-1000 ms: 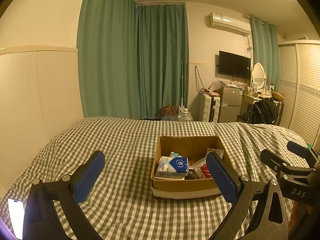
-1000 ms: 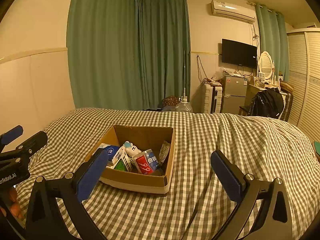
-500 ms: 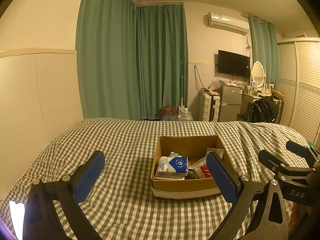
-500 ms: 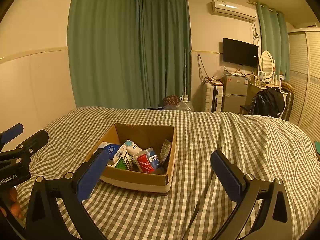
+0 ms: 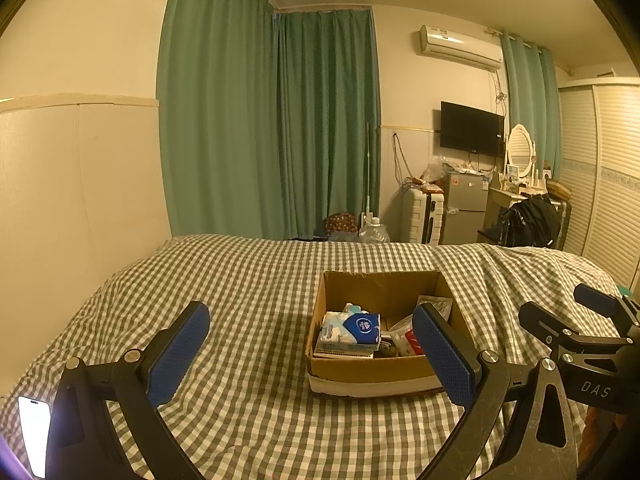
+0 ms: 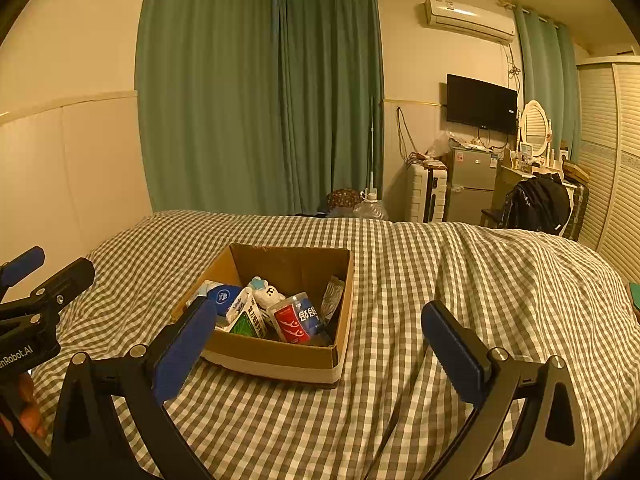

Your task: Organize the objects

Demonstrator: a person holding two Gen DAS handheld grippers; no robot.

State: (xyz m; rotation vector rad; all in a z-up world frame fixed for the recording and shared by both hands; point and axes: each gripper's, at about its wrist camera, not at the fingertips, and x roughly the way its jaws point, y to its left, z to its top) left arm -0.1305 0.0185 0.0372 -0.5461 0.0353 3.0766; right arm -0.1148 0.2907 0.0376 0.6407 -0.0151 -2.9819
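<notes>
An open cardboard box [image 5: 380, 372] [image 6: 276, 354] sits on the checked bed cover. Inside it lie a blue and white tissue pack [image 5: 354, 330] [image 6: 222, 294], a green and white carton [image 6: 246, 318], a red and blue can [image 6: 298, 318], a small white toy [image 6: 264, 292] and a clear packet [image 5: 434, 304] [image 6: 332, 298]. My left gripper [image 5: 310, 354] hovers open above the bed, in front and left of the box. My right gripper [image 6: 318, 344] is open too, in front and right of the box. Both hold nothing.
A lit phone [image 5: 34, 434] lies on the bed at the near left. A wall panel [image 5: 76, 200] borders the bed's left side. Beyond the bed stand green curtains [image 5: 272, 128], a suitcase [image 5: 426, 216], a small fridge [image 5: 466, 206] and a chair with a black bag [image 5: 528, 224].
Both views have shifted slightly; the box sits a touch lower and nearer in the right wrist view. Both grippers stay open and empty.
</notes>
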